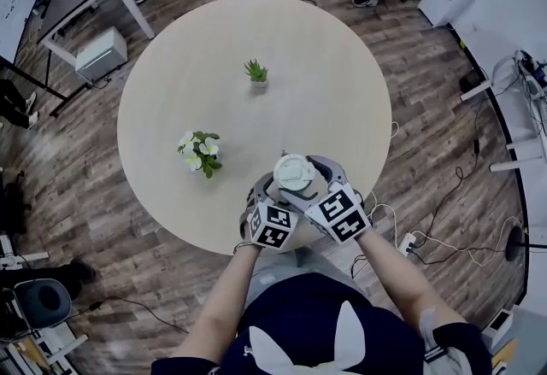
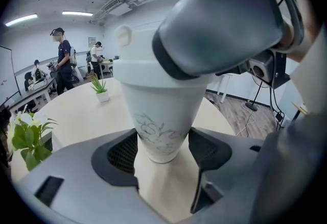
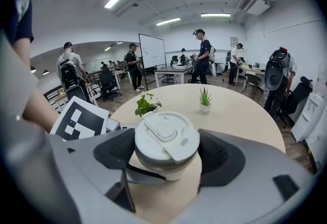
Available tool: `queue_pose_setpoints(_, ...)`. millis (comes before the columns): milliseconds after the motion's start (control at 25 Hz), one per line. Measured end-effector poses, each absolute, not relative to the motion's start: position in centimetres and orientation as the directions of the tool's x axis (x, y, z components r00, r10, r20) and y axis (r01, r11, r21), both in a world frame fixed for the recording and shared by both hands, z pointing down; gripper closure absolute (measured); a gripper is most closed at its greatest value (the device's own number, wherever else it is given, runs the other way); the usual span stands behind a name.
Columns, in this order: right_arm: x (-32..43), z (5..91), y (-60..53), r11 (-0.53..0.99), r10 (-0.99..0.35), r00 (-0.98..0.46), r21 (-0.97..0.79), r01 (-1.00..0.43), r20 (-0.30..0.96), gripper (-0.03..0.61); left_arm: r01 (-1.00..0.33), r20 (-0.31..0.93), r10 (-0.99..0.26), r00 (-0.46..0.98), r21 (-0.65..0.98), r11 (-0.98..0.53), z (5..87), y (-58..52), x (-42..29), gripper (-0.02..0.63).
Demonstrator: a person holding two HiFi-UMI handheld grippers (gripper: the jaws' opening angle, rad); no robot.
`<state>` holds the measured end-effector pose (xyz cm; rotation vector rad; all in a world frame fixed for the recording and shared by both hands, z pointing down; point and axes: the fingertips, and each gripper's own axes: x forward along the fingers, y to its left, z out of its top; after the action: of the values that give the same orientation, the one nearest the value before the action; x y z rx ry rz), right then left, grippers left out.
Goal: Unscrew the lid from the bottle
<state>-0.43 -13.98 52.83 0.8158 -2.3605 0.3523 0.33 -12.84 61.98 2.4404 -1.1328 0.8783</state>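
A white bottle (image 2: 157, 116) with a faint flower print stands near the front edge of the round table (image 1: 171, 91). Its white lid (image 3: 166, 139) has a flip tab on top and sits on the bottle. My left gripper (image 2: 163, 149) is shut low on the bottle's body, both pads against its sides. Coming from above, my right gripper (image 3: 166, 152) has a pad pressed on each side of the lid. In the head view, the lid (image 1: 293, 172) shows between both grippers, just beyond their marker cubes. The right gripper's fingers (image 2: 219, 34) fill the top of the left gripper view.
A white-flowered plant (image 1: 201, 151) stands left of the bottle, and a small green potted plant (image 1: 255, 72) sits farther back. Cables and a power strip (image 1: 406, 243) lie on the floor to the right. People stand round desks in the background.
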Motion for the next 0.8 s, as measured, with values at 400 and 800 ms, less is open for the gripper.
queue_pose_setpoints(400,-0.78,53.32,-13.40,0.925,-0.228,-0.658,-0.051,-0.376,0.718,0.193,-0.760,0.646,-0.571,0.506,0.021,-0.650,62.12,-12.82,0.36,0.293)
queue_pose_setpoints(800,-0.76,53.54,-13.09,0.993,-0.027,-0.585,-0.046,-0.111,0.811,0.193,-0.756,0.653,-0.566,0.504,0.016,-0.655,62.03,-12.87,0.35,0.295)
